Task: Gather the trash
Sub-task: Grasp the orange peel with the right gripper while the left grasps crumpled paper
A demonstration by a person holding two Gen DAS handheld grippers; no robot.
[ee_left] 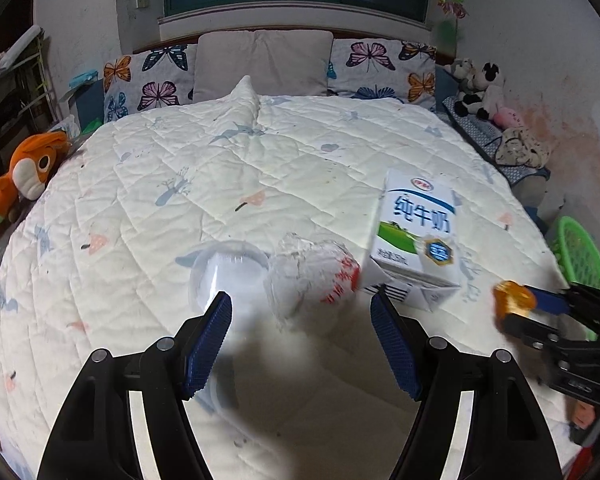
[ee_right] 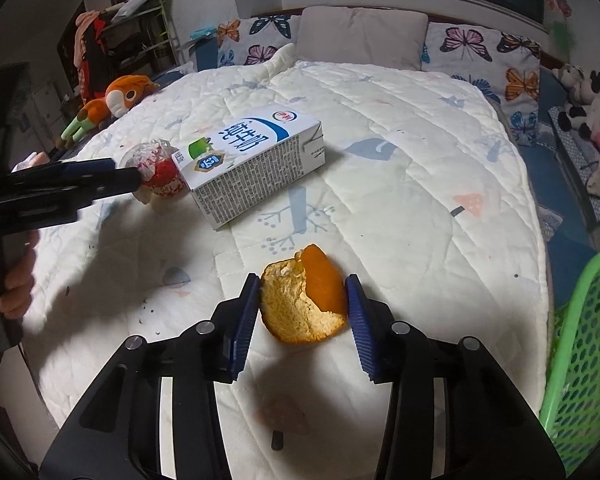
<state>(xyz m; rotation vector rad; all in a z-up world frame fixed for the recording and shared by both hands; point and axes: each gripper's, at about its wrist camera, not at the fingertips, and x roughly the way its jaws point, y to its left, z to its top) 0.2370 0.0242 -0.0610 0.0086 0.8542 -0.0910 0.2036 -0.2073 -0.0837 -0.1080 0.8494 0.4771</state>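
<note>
At the far left edge of the bed [ee_left: 260,168], an orange stuffed toy [ee_left: 28,172] lies beside the quilt, out of the way. Moving right, the left gripper [ee_left: 300,312] hangs over the quilt with its jaws spread wide and nothing between the pads. Just ahead of it lie two pieces of trash touching each other: a clear plastic cup [ee_left: 224,272] on its side, close to the left finger, and a crumpled white wrapper with red print [ee_left: 316,276] sitting roughly on the line between the fingers. Both are in front of the fingertips, not yet inside them, so this hand would have to push forward and down before any squeeze.

Next to the right, the milk carton [ee_right: 256,160] lies flat, one end touching the wrapper. Its long axis runs diagonally across the quilt, away from both tools. It is nearer the left gripper than the right.

Further right, the right gripper [ee_right: 303,300] is clamped on the orange peel [ee_right: 300,304], both pads pressing its sides. The peel sits at the quilt surface; whether it has lifted clear cannot be told.

At the far right stands the green basket [ee_right: 580,360], beside the bed edge and close to the right gripper. It looks like the place for the trash, so the held peel has only a short sideways trip, and the right hand is plainly the one to make it.
</note>
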